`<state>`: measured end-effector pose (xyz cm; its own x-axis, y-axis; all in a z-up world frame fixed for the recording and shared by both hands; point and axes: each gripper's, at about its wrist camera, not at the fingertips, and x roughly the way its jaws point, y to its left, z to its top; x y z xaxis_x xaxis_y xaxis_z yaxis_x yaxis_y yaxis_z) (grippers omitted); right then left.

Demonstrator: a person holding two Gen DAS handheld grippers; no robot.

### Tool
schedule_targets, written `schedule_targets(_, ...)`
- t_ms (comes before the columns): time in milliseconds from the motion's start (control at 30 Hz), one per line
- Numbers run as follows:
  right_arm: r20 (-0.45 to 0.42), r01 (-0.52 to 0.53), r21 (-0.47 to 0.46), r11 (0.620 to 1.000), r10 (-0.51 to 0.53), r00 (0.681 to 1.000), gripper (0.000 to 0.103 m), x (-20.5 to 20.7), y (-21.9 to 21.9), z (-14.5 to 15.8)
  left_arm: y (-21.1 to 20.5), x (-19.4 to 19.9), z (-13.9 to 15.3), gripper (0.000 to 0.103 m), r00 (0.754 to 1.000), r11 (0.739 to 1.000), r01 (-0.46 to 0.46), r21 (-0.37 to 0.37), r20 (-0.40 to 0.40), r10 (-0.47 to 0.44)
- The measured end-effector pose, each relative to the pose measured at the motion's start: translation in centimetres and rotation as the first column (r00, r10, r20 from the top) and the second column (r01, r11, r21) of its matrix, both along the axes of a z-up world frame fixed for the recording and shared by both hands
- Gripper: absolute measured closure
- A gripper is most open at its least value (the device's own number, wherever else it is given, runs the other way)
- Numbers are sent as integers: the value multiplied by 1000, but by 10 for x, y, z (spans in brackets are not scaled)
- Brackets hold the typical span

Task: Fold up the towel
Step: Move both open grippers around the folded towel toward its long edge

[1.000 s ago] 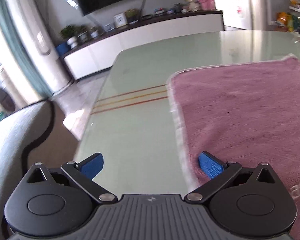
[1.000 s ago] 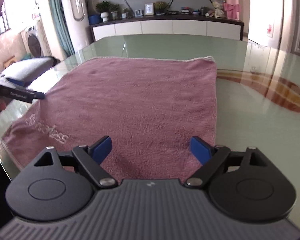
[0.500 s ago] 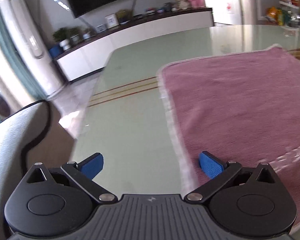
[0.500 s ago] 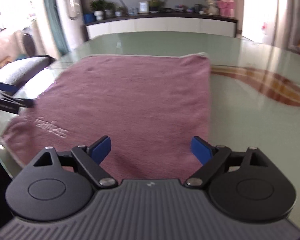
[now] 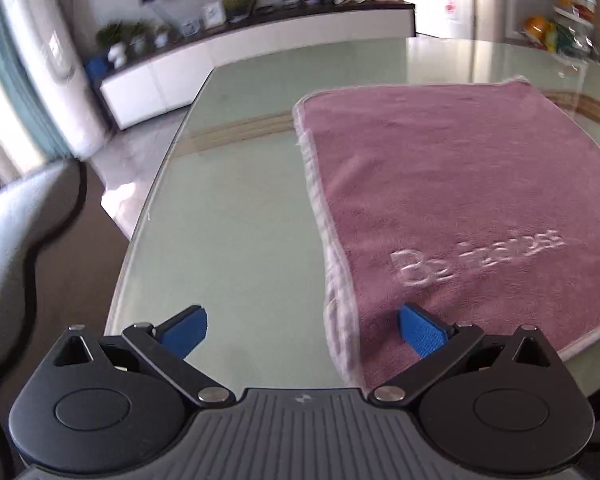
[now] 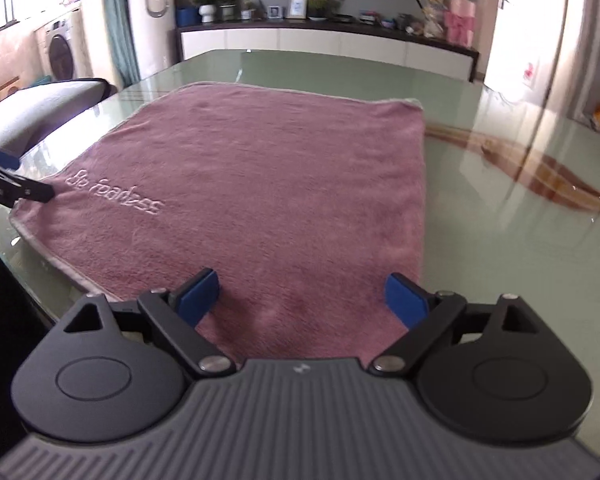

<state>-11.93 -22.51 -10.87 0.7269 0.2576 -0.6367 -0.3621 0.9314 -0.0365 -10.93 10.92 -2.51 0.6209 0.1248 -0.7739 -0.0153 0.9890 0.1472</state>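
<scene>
On a pale green glass dining table [image 5: 236, 208], a mauve terry towel [image 5: 460, 184] spread flat and unfolded, embroidered lettering [image 5: 476, 256] toward the near left corner, pale piping along the edges. At left, left gripper [image 5: 302, 330] wide open and empty, straddling the towel's near left edge: left pad over bare glass, right pad [image 5: 420, 334] over pile, contact unclear. At right, right gripper [image 6: 302, 298] equally wide open, nothing held, poised low over the near hem with both blue pads [image 6: 198, 294] above fabric; seen from there, the left tool's tip [image 6: 36, 194] at the towel's left corner beside the lettering. Likely step: seizing the two near corners. Best done by centring each corner between the pads, sliding the lower pad under the hem, closing both together, then lifting evenly to keep the fold line straight and the far edge from dragging on slick glass.
</scene>
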Motion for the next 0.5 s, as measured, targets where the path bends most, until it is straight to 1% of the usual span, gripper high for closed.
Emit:
schedule_targets(100, 2, 43, -3, 999, -43, 999, 9, -1, -10, 1, 6, -2, 2, 0, 1000, 998, -28, 49, 4, 28)
schedule_targets(167, 27, 68, -9, 998, -68, 997, 10, -5, -13, 4, 7, -2, 6, 1, 998, 991, -70, 114, 14, 68)
schedule_targets(200, 51, 64, 0, 998, -64, 997, 10, -8, -13, 7, 6, -3, 9, 1, 997, 989, -76, 125, 25, 73)
schedule_targets(233, 76, 46, 25, 999, -48, 996, 9, -13, -11, 12, 5, -4, 12, 1, 997, 989, -76, 127, 37, 72)
schedule_targets(267, 89, 30, 49, 998, -34, 995, 9, -16, -9, 15, 3, -5, 16, 1, 997, 993, -66, 97, 54, 61)
schedule_targets(300, 96, 19, 68, 998, -26, 995, 9, -16, -7, 17, -1, -3, 20, 1, 996, 998, -51, 41, 69, 48)
schedule_targets(333, 101, 11, 77, 997, -19, 995, 8, -16, -5, 18, -5, 0, 20, 1, 997, 999, -38, 13, 74, 37)
schedule_targets(400, 105, 2, 73, 997, -9, 994, 7, -15, 1, 17, -11, 4, 16, 1, 998, 1000, -25, 18, 65, 24)
schedule_targets(467, 93, 8, 51, 999, -13, 996, 7, -13, 5, 12, -15, 10, 2, 0, 999, 997, -18, 75, 41, 15)
schedule_targets(500, 80, 15, 43, 999, -18, 997, 7, -12, 4, 9, -14, 11, 1, 0, 999, 997, -18, 76, 45, 14)
